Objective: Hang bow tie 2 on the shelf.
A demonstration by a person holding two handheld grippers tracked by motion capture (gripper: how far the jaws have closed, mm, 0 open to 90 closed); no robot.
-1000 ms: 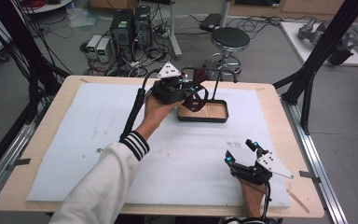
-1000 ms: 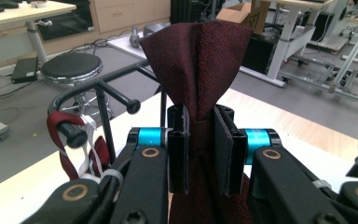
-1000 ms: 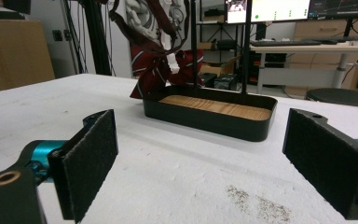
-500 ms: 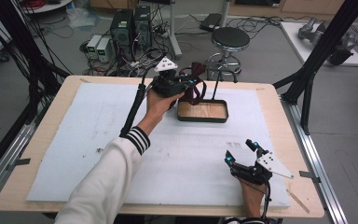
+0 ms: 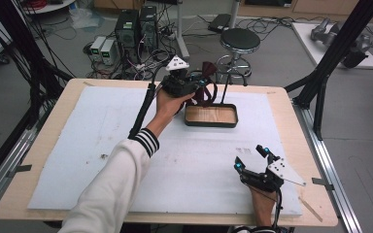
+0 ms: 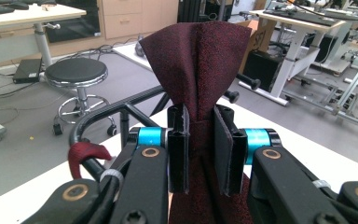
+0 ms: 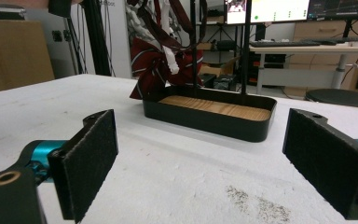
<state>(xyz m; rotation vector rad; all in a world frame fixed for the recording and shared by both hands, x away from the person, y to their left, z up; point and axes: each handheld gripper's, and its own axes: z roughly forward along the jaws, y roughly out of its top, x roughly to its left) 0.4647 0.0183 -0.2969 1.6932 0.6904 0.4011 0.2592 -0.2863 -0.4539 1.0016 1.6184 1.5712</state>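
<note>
Left gripper (image 6: 199, 154) clamps dark red cloth (image 6: 200, 70), lifted above the tray (image 5: 211, 116).

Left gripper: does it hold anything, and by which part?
The left gripper holds a dark red fabric bow tie, its jaws shut on the narrow middle band. The right gripper holds nothing.

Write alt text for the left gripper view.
The left gripper is shut on a dark red bow tie, whose cloth fans out above the black jaws. Behind it are a black metal bar, a round stool and desks.
</note>
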